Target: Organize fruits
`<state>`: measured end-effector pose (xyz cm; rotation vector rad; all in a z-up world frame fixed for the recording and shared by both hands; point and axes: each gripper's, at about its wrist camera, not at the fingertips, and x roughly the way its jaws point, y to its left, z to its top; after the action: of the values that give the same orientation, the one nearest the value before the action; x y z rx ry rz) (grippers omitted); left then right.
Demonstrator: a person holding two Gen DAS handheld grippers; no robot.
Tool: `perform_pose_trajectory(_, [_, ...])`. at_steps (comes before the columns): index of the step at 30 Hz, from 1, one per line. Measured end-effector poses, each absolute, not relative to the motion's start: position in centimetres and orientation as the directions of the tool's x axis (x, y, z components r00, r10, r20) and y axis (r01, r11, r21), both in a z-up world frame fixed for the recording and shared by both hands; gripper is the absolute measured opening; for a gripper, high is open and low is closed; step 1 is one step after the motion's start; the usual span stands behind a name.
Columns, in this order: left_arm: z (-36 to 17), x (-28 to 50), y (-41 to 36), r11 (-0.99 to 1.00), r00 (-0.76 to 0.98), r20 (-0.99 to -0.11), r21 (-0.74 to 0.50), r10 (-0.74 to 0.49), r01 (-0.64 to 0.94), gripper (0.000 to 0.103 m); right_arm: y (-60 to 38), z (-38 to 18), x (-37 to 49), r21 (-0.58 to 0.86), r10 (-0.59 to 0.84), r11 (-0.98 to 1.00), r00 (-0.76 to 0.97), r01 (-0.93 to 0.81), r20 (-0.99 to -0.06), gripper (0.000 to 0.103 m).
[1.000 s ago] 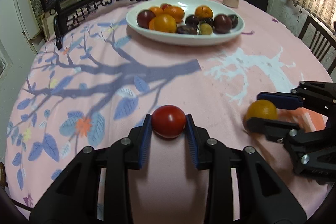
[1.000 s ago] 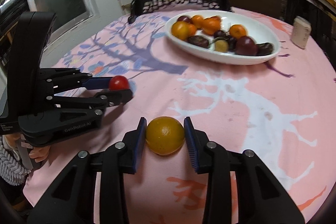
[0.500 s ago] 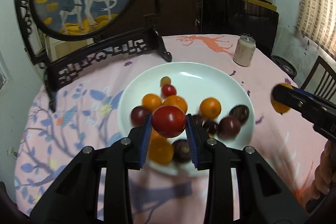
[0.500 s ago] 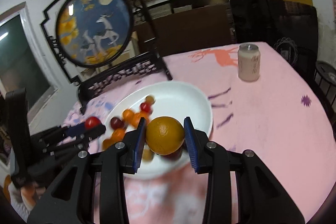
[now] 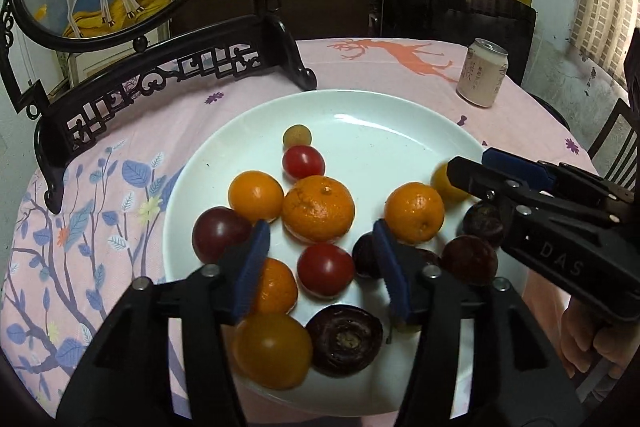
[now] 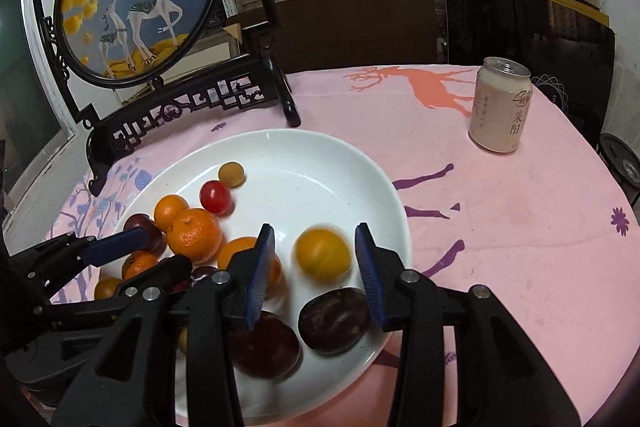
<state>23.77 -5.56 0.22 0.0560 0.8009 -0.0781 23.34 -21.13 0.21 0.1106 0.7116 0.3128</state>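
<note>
Over the white plate (image 5: 360, 115), the left tongs (image 5: 322, 259) stand wide open around a red tomato (image 5: 325, 269) without touching it, and the right tongs (image 6: 316, 259) are also wide open, the yellow-orange fruit (image 6: 322, 254) free between them.

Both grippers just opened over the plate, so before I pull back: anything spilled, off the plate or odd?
Nothing stands out. All the fruit sits inside the white plate, the yellow fruit is blurred between the open right gripper's fingers, and the can stands upright on the tablecloth.
</note>
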Motion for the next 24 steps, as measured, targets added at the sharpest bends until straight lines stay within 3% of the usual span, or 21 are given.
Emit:
perform_pose_trajectory(3, [0.2,23.6,-5.7,0.995,0.696,-0.717,0.035,-0.037,0.089,0.064,-21.2,0.6,23.1,0.217,0.326,0.945,0.722,-0.243,-0.610,0.049])
perform_pose_trajectory(11, [1.5,21.7,-4.8,0.999,0.725,-0.689,0.033,-0.002,0.033,0.072,-22.2,1.4,21.7,0.261,0.327,0.943,0.718,-0.207,-0.615,0.055])
perform_pose_trajectory(15, [2.4,18.9,-4.6,0.997,0.763,-0.645,0.074,0.048,0.000,0.086,-22.8,2.3,19.3,0.293,0.347,0.934,0.719,-0.206,-0.601,0.057])
perform_pose_trajectory(24, [3.2,12.0,-3.5,0.991,0.798,-0.588,0.107,0.132,-0.085,0.098,-22.4,1.2,12.2,0.219,0.330,0.944,0.713,-0.248,-0.619,0.060])
